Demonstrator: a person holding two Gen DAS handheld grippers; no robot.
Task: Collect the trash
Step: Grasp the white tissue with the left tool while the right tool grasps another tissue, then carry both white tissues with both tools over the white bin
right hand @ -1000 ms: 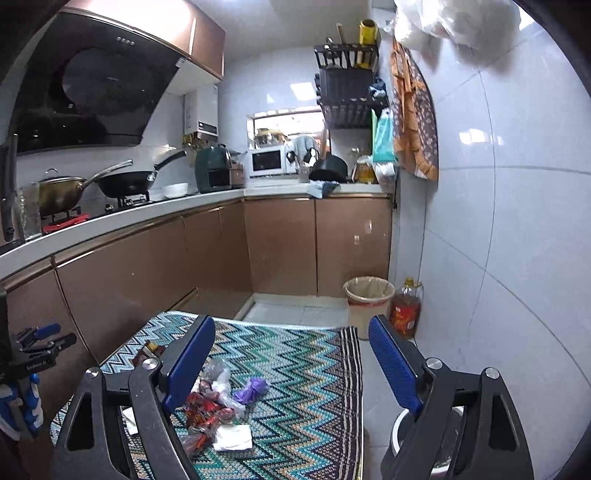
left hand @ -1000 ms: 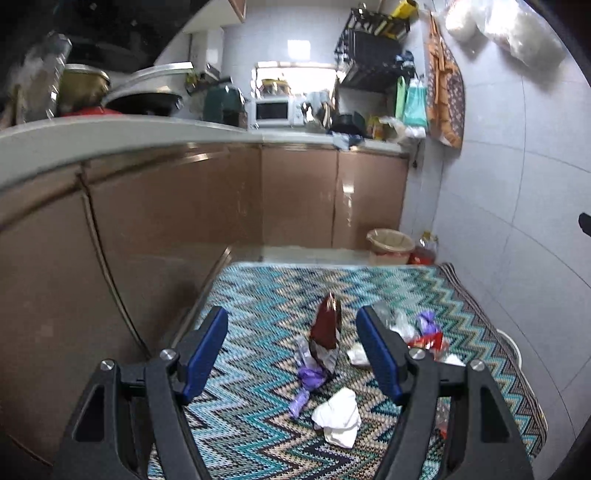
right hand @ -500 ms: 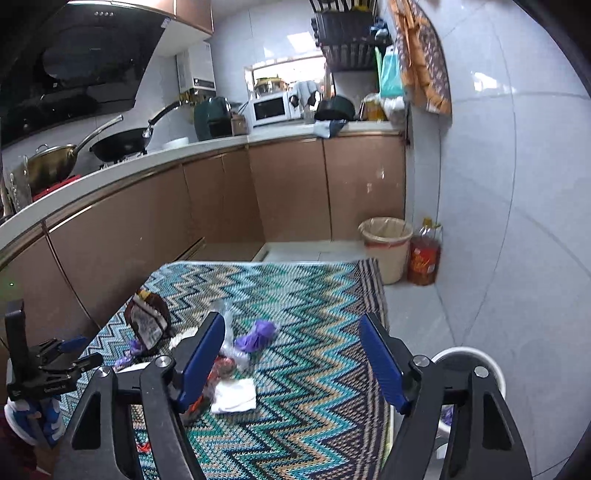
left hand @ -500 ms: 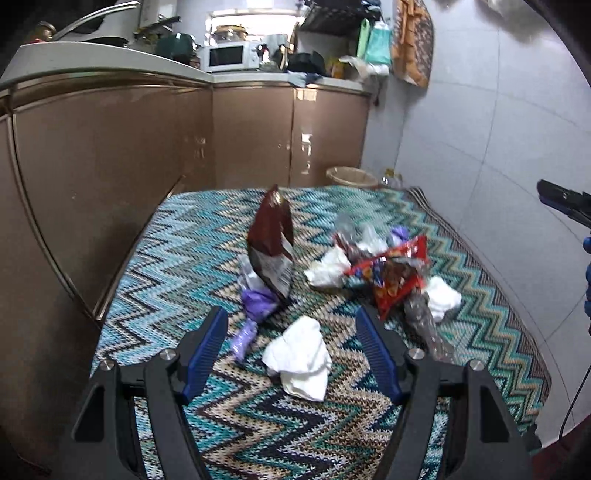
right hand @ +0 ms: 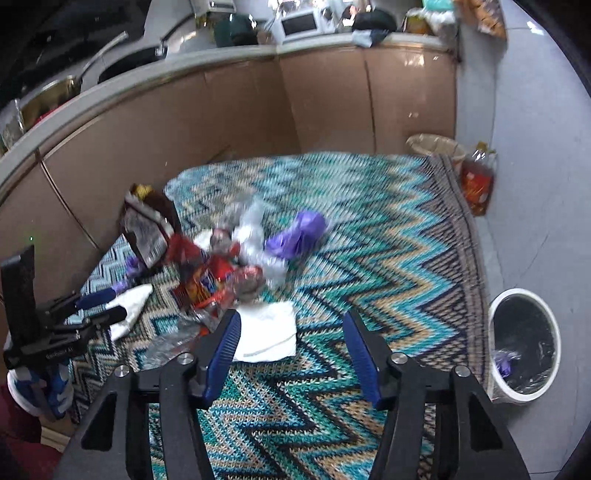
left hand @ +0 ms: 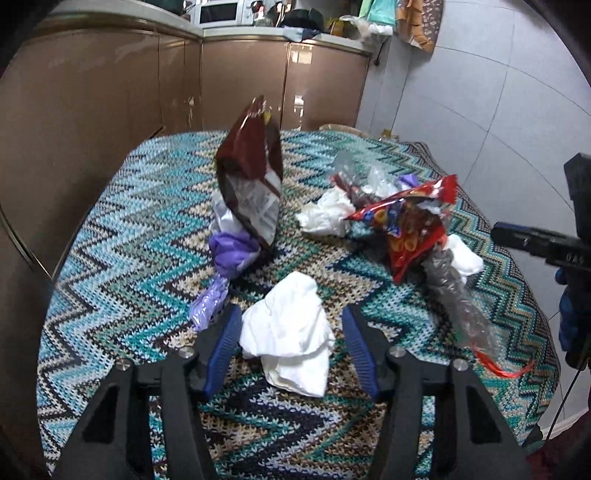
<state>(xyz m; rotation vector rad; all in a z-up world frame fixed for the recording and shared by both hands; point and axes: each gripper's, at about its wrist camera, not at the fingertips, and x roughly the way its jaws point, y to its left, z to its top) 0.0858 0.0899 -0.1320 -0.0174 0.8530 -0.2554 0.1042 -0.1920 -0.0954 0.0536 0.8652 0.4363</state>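
rug (left hand: 122,236): teal/tan zigzag | tissue (left hand: 291,332): white | chip bag (left hand: 251,177): brown | wrapper (left hand: 410,229): red | fingers (left hand: 223,347): blue

From my seat I am looking into a narrow kitchen. Brown glossy cabinet doors (right hand: 236,110) run along the left and turn a corner at the far end, under a pale countertop (right hand: 122,86). On that counter I make out a white microwave (right hand: 299,24), a dark frying pan (right hand: 122,61) and a metal pot (right hand: 51,98). The right wall (left hand: 480,92) is large grey tiles, with a patterned cloth (left hand: 419,22) hanging high up. A zigzag woven rug (right hand: 388,236) in teal, tan and navy covers the floor. Grey floor tiles (right hand: 524,229) show beside it. Light glints off the cabinet fronts.
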